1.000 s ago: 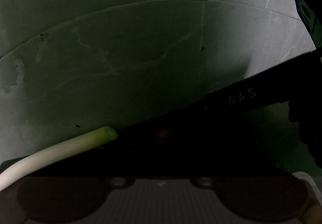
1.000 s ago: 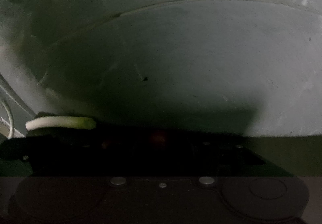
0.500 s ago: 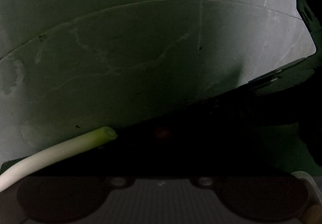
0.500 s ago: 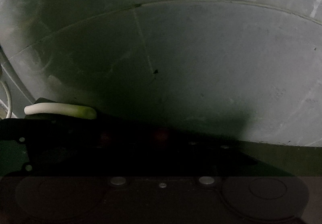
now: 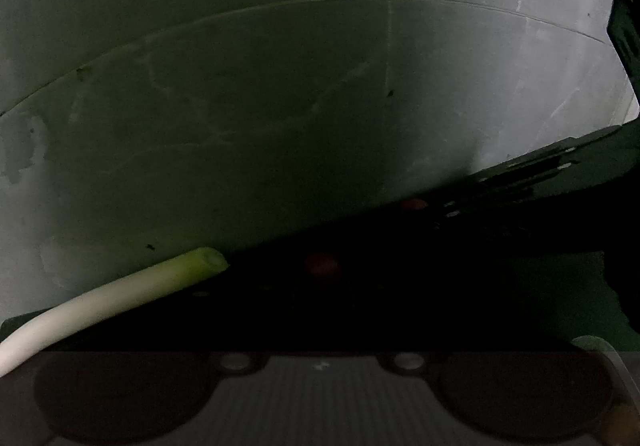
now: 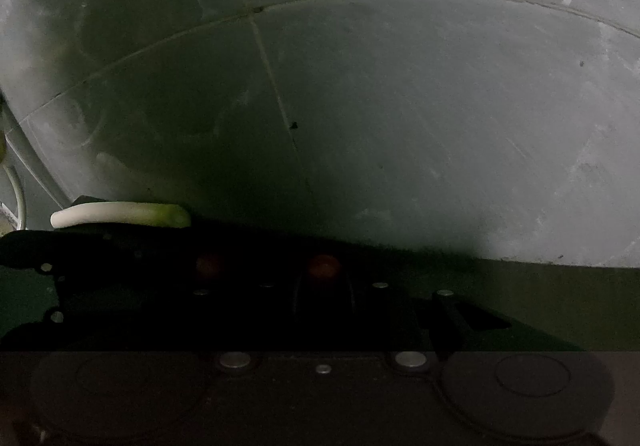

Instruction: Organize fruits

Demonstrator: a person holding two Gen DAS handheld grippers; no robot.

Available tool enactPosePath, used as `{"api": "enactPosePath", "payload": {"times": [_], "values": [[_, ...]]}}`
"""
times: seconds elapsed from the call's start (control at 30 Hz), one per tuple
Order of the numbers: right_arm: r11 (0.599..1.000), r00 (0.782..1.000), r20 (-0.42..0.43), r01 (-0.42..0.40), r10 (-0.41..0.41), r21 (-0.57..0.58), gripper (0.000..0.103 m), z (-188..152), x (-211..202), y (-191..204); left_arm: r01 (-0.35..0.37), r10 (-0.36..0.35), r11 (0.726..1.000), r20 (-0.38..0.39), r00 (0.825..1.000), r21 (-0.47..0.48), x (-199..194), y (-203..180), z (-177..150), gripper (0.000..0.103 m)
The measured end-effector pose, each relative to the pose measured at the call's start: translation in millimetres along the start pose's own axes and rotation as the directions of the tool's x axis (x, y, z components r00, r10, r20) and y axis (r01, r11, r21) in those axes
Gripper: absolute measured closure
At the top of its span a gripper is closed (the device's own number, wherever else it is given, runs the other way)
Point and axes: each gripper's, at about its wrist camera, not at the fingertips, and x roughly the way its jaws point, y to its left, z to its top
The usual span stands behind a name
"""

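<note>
No fruit in view, only a scallion stalk on the dark table edge. Both grippers closed, empty. Progress: can't judge.

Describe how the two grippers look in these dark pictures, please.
Both are black and mostly lost in shadow. The right gripper shows small silver screw heads and a dim reddish dot. The left gripper shows a similar reddish dot. The fingers cannot be made out, and no sleeves or hands are visible.

Green onion stalk: white shaft, pale green cut end, lying curved at the desk's far-left edge.
</note>
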Motion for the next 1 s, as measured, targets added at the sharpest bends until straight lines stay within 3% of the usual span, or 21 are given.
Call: {"api": "enactPosePath", "payload": {"times": [1.0], "values": [[1.000, 1.000, 0.015, 0.018, -0.018, -0.010, 0.080, -25, -24, 27, 0.022, -0.022, 1.000, -0.001, 1.000, 0.008, -38, 5, -26, 0.078]]}}
